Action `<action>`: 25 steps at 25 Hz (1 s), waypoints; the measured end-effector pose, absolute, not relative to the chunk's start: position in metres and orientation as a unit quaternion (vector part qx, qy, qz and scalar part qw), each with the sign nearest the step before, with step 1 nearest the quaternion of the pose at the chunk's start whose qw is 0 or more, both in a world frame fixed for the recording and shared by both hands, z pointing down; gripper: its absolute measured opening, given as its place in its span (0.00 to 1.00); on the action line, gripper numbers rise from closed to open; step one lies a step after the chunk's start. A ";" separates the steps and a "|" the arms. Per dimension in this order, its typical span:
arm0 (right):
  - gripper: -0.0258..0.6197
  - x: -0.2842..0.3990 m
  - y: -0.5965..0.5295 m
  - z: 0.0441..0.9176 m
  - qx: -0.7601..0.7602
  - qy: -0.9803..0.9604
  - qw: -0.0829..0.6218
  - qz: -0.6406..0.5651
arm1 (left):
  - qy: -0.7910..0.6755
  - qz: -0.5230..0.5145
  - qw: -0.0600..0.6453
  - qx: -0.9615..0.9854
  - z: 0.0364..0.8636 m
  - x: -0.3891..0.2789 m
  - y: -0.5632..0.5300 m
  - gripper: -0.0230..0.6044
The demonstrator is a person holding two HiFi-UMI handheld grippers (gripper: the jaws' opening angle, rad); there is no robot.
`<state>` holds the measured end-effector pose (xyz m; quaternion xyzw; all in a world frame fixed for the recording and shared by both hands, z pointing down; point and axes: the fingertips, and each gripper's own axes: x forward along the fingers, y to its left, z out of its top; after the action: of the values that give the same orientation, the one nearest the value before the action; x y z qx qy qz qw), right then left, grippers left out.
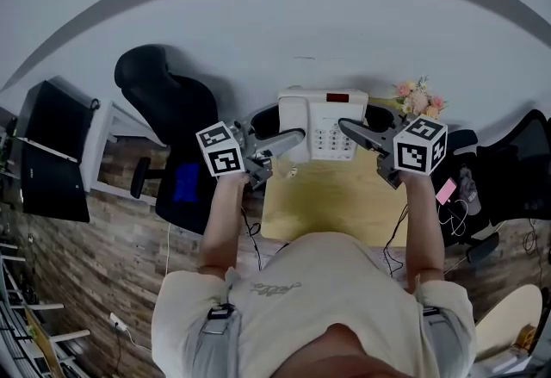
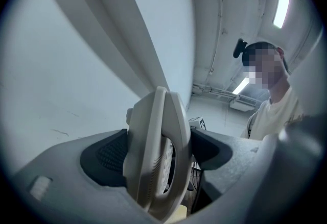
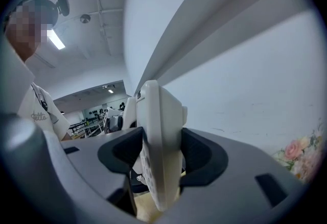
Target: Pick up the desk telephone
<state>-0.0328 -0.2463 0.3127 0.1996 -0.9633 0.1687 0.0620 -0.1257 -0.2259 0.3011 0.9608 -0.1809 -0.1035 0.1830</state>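
Wooden tabletop (image 1: pixel 327 208) against white wall (image 1: pixel 258 32). Left gripper (image 1: pixel 298 138), right gripper (image 1: pixel 345 126): fingers (image 2: pixel 104 159) closed tight on opposite side edges of desk telephone (image 1: pixel 325 120); two-sided grip likely keeps it level.

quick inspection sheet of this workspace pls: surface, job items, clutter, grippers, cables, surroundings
surface: light wooden desk.
job's things: white desk telephone at the desk's far edge, gripped from both sides.
clutter: flowers at the far right corner; pink item off the right side.
grippers: left gripper shut on the telephone's left side; right gripper shut on its right side.
cables: dark cables hang by the desk's near corners.
surroundings: black office chair and dark monitor to the left; pale wall behind.
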 end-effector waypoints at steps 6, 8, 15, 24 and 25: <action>0.39 -0.030 -0.224 0.294 0.203 -0.967 0.055 0.147 | -0.179 -0.113 0.159 0.964 0.282 -0.124 -0.204 0.64; 0.39 -0.030 -0.222 0.291 0.203 -0.967 0.056 0.140 | -0.177 -0.112 0.155 0.965 0.280 -0.123 -0.202 0.64; 0.39 -0.031 -0.223 0.291 0.205 -0.967 0.059 0.143 | -0.177 -0.115 0.158 0.965 0.281 -0.124 -0.203 0.64; 0.39 -0.030 -0.223 0.293 0.209 -0.965 0.057 0.148 | -0.174 -0.118 0.161 0.964 0.282 -0.124 -0.204 0.64; 0.39 -0.030 -0.223 0.294 0.208 -0.965 0.058 0.148 | -0.175 -0.117 0.161 0.964 0.282 -0.124 -0.204 0.64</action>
<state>-0.0303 -0.2227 0.2935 0.2080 -0.9651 0.1484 0.0575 -0.1240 -0.2037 0.2819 0.9643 -0.1748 -0.1166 0.1614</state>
